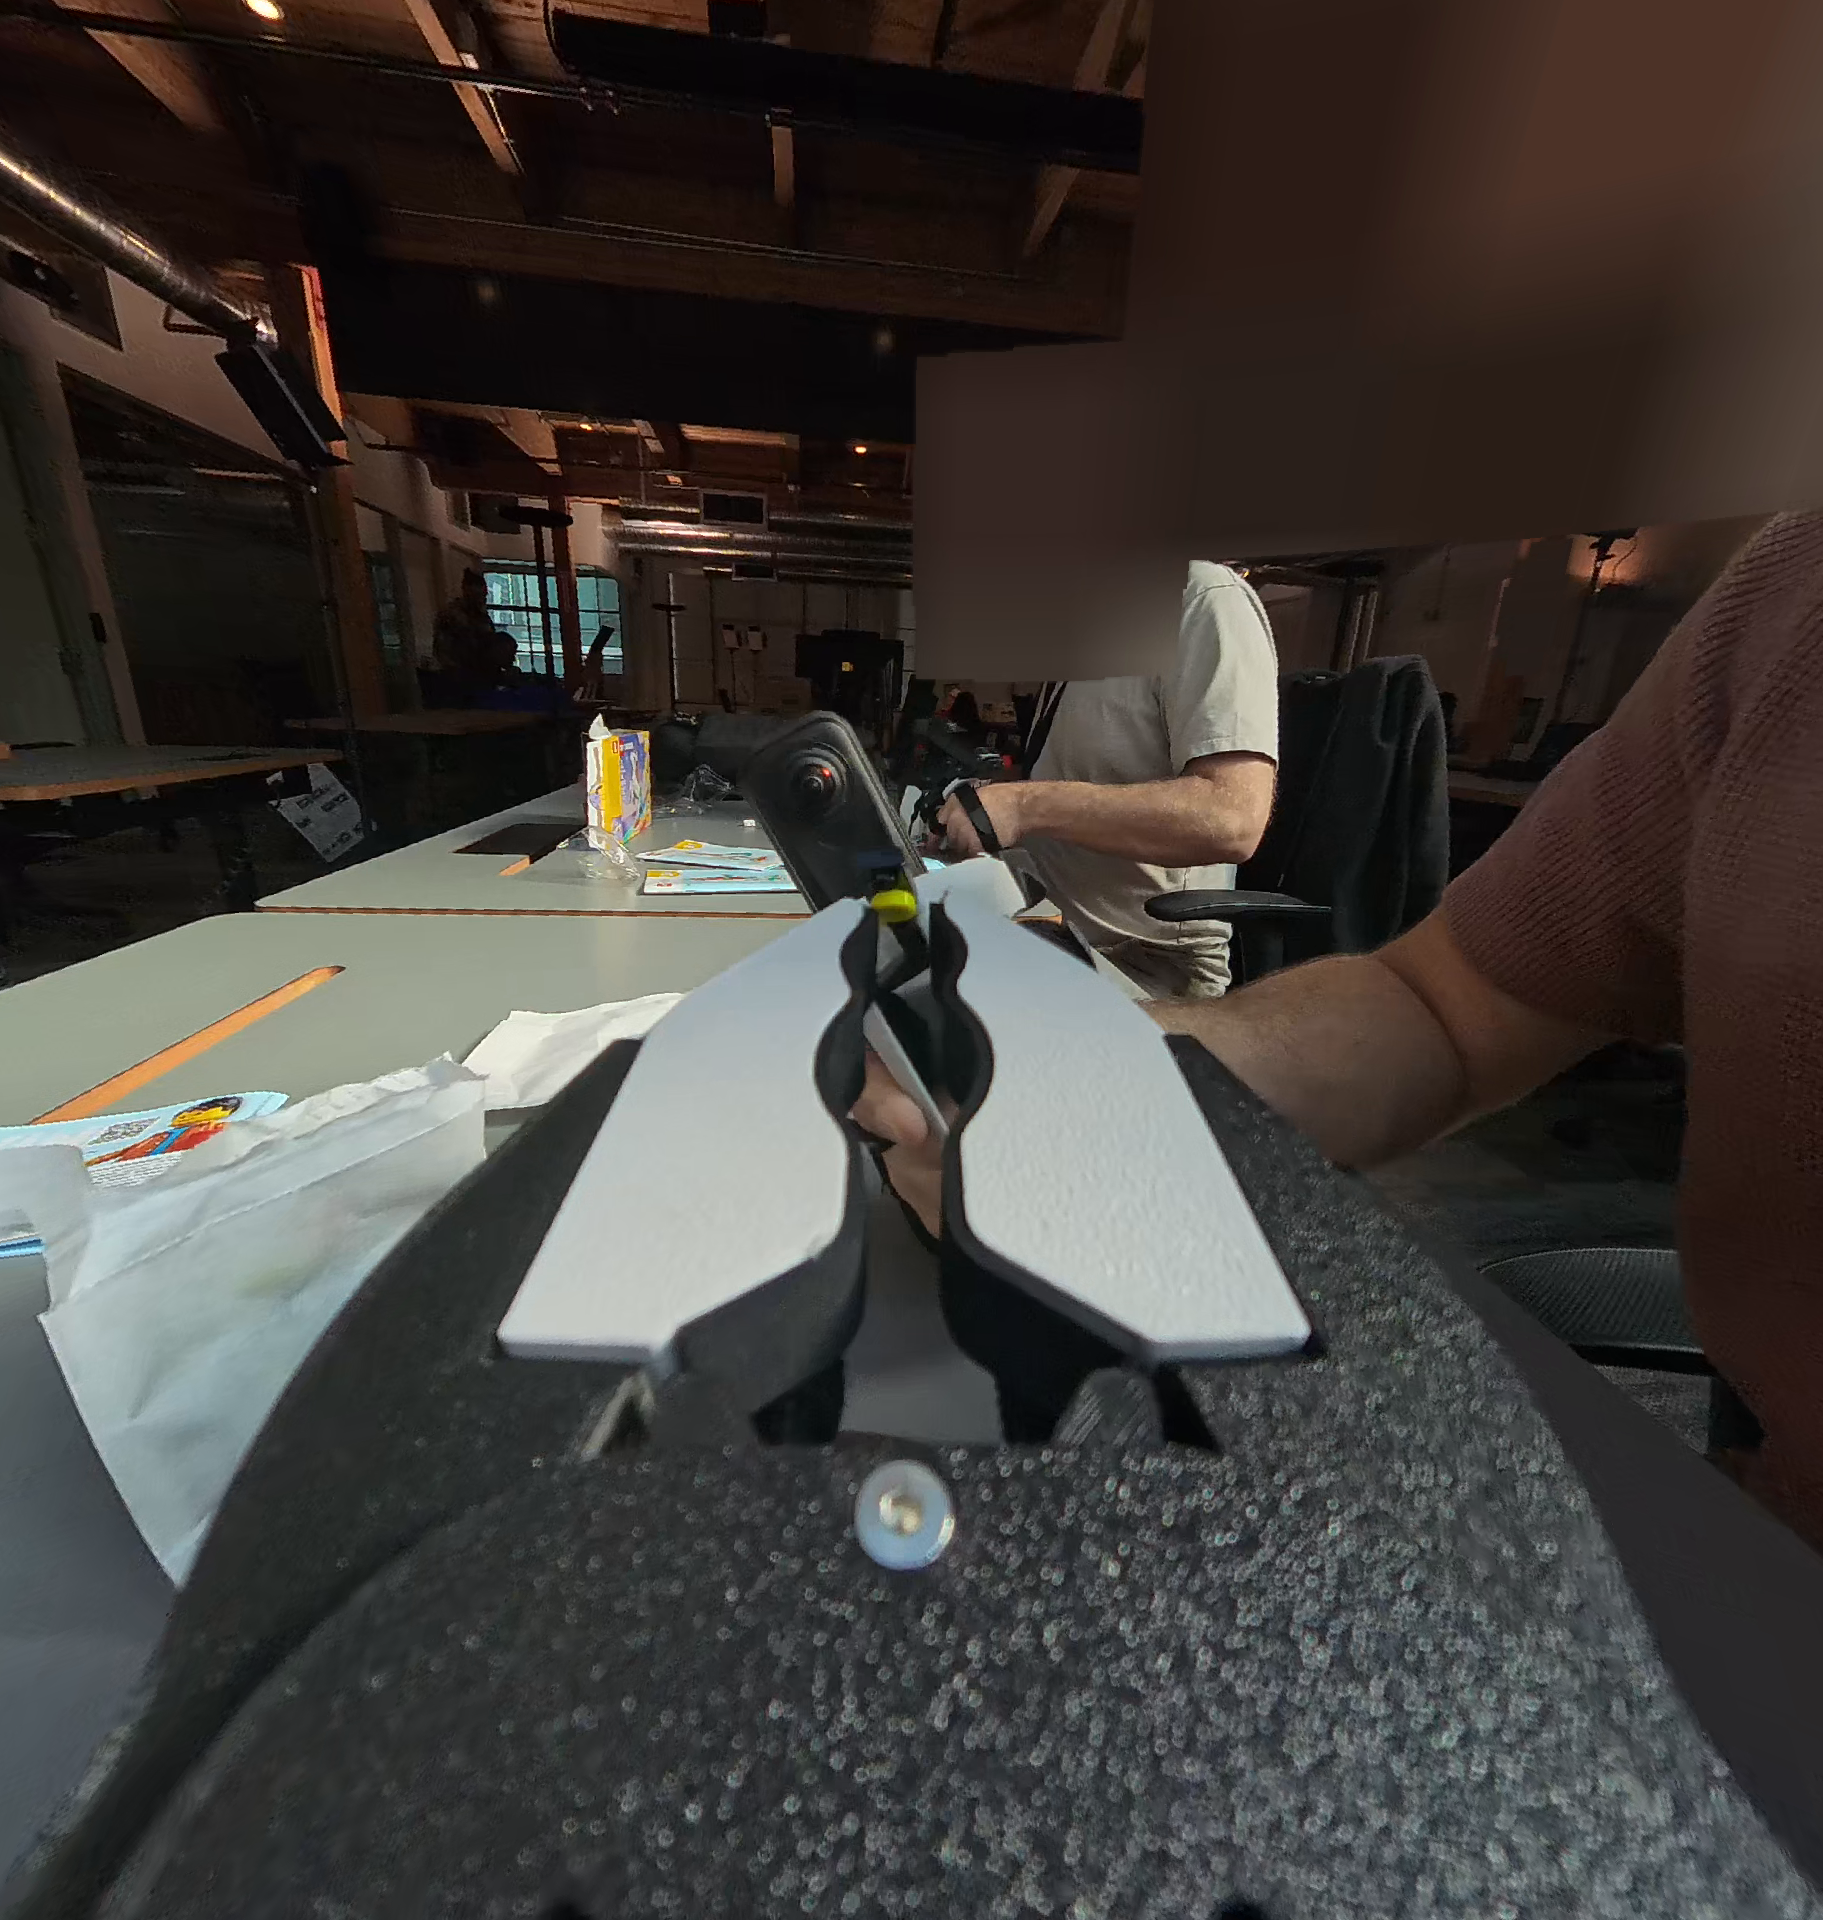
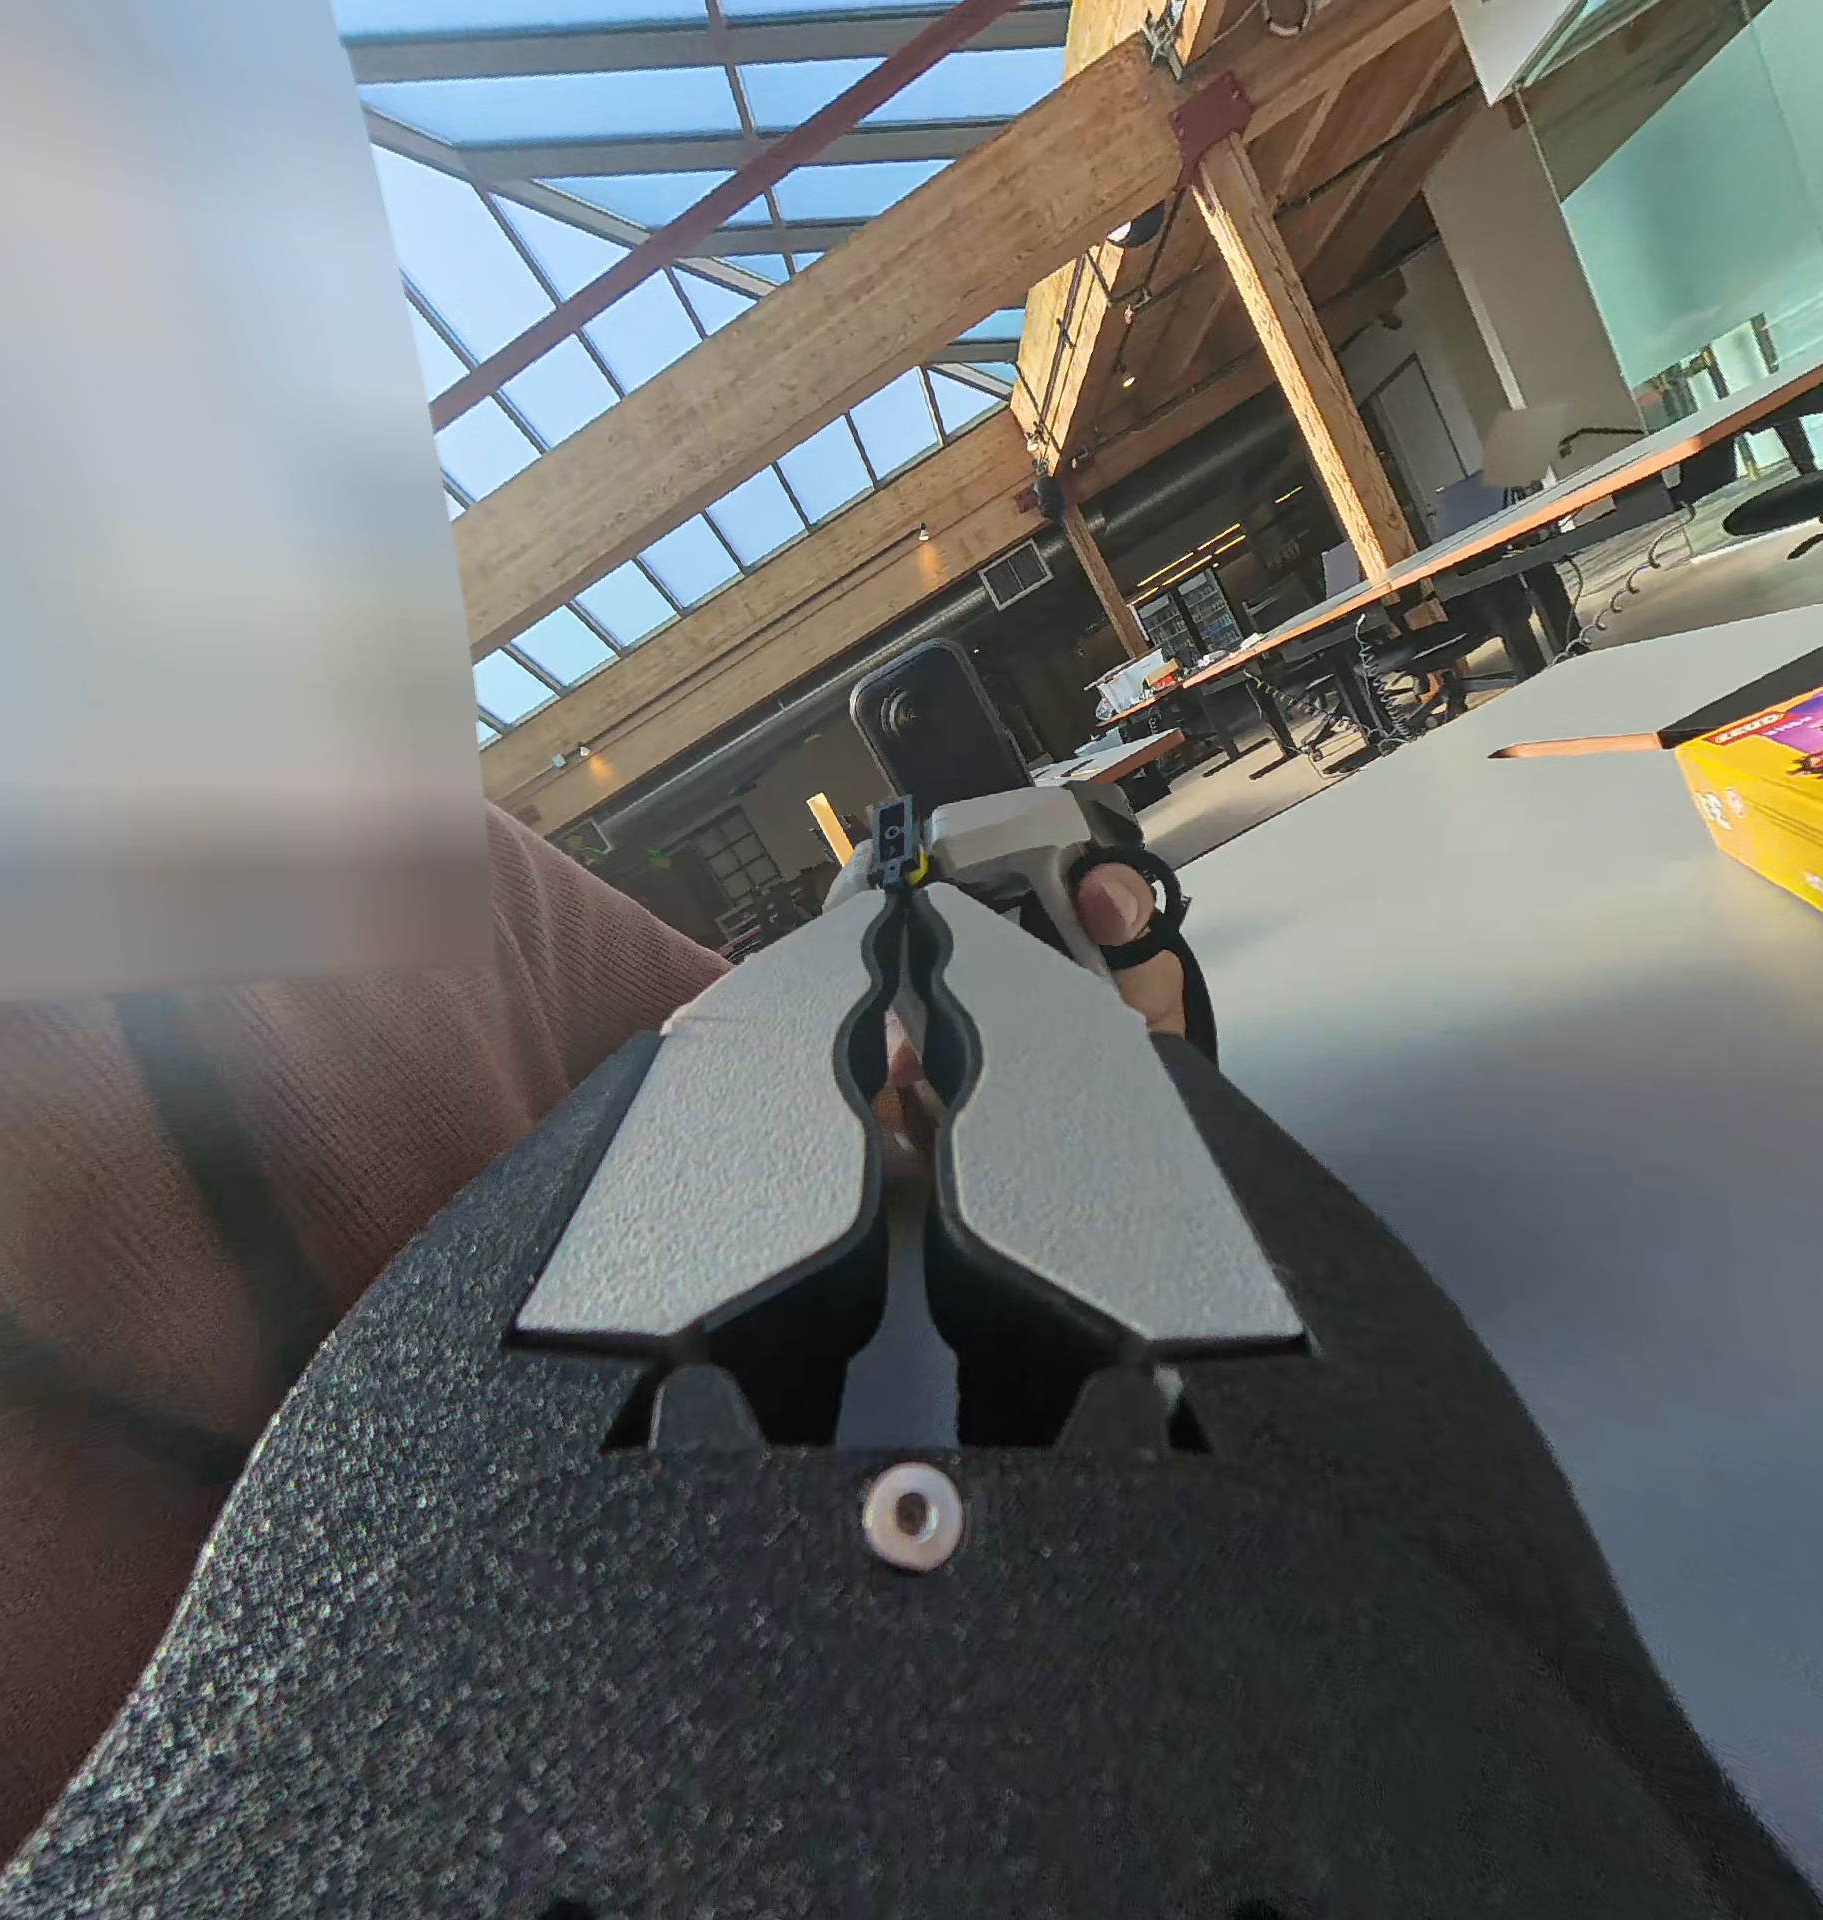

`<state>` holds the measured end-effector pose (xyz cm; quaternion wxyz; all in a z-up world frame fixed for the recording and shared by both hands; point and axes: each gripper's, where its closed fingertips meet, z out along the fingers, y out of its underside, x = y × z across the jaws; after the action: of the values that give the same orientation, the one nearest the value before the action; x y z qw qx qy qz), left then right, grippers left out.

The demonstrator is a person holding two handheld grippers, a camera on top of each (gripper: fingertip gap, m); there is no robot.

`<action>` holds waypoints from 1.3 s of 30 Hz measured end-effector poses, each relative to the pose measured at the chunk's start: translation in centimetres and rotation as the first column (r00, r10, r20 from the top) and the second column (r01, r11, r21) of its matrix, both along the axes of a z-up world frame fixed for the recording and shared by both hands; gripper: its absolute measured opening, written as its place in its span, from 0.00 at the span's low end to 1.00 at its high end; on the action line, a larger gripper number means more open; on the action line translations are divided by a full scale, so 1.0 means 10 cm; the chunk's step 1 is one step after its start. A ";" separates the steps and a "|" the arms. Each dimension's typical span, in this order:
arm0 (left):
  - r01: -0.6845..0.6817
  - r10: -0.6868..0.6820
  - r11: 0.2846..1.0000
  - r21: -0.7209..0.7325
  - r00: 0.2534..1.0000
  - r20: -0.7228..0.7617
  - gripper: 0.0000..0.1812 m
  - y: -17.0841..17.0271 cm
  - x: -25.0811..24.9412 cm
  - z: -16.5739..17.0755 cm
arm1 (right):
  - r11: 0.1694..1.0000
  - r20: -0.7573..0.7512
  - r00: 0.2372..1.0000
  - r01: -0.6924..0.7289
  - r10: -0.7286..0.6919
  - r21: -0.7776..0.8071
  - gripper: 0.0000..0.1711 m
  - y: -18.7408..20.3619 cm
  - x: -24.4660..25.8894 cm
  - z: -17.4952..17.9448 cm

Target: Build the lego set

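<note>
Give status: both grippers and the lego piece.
Left gripper shut on yellow piece. Right gripper shut on dark piece. Both raised off the table, tip to tip, pieces meeting. Nothing in the way.

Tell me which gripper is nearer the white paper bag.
Left. The left gripper hangs beside the white paper bag; the right gripper meets its tips, farther off.

Yellow-and-blue lego piece (image 1: 891,896) (yellow box (image 2: 1790,800), grey table (image 2: 1458,935)).
</note>
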<state>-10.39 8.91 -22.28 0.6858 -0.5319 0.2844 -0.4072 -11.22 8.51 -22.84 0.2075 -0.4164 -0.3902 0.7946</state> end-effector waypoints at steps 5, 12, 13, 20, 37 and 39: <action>-0.012 0.012 1.000 0.008 1.000 0.001 0.08 0.00 -0.01 0.02 | 1.000 -0.003 1.000 -0.029 0.029 -0.008 0.00 -0.05 0.00 0.00; -0.011 0.011 1.000 0.016 1.000 -0.025 0.04 -0.01 -0.02 -0.01 | 0.999 0.015 0.999 -0.039 0.039 -0.026 0.00 -0.04 -0.02 -0.03; -0.014 0.014 1.000 0.013 1.000 -0.025 0.04 -0.01 -0.02 -0.01 | 0.999 0.016 0.999 -0.039 0.039 -0.021 0.01 -0.04 -0.02 -0.04; -0.001 0.002 0.999 -0.043 1.000 0.018 0.04 0.03 -0.09 -0.03 | 0.954 0.034 0.989 0.131 -0.146 0.271 0.07 0.05 0.01 -0.07; 0.011 -0.012 0.998 -0.054 1.000 -0.017 0.04 0.01 -0.04 -0.08 | 0.900 0.016 0.976 0.196 -0.219 0.391 0.01 0.04 -0.02 -0.11; 0.002 -0.002 0.999 -0.044 1.000 -0.017 0.04 0.01 -0.04 -0.08 | 0.919 0.035 0.980 0.172 -0.197 0.354 0.01 0.04 -0.03 -0.11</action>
<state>-10.81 9.03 -23.07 0.6710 -0.5501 0.2816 -0.4096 -11.55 8.88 -23.92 0.3381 -0.4353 -0.4910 0.6746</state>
